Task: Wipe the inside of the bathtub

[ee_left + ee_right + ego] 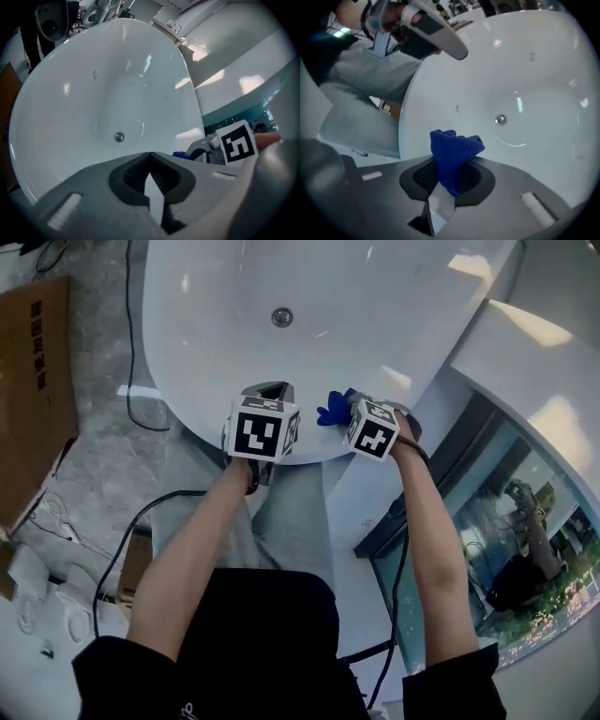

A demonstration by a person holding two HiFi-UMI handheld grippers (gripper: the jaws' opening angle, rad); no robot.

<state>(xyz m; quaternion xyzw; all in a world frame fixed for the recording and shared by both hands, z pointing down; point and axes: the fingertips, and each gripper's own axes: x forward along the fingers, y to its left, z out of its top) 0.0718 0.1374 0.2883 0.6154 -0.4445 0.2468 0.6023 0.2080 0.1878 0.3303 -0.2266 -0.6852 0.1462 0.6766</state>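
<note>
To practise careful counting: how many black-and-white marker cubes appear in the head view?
2. One black-and-white marker cube sits on the left tongs, another on the right tongs, which grip a crumpled blue cloth. None seems hidden.

Head view: high, steeply down over bathtub (216, 334) near rim. Both gripper views: close at that rim, facing into basin. All three share the drain (282, 317).
</note>
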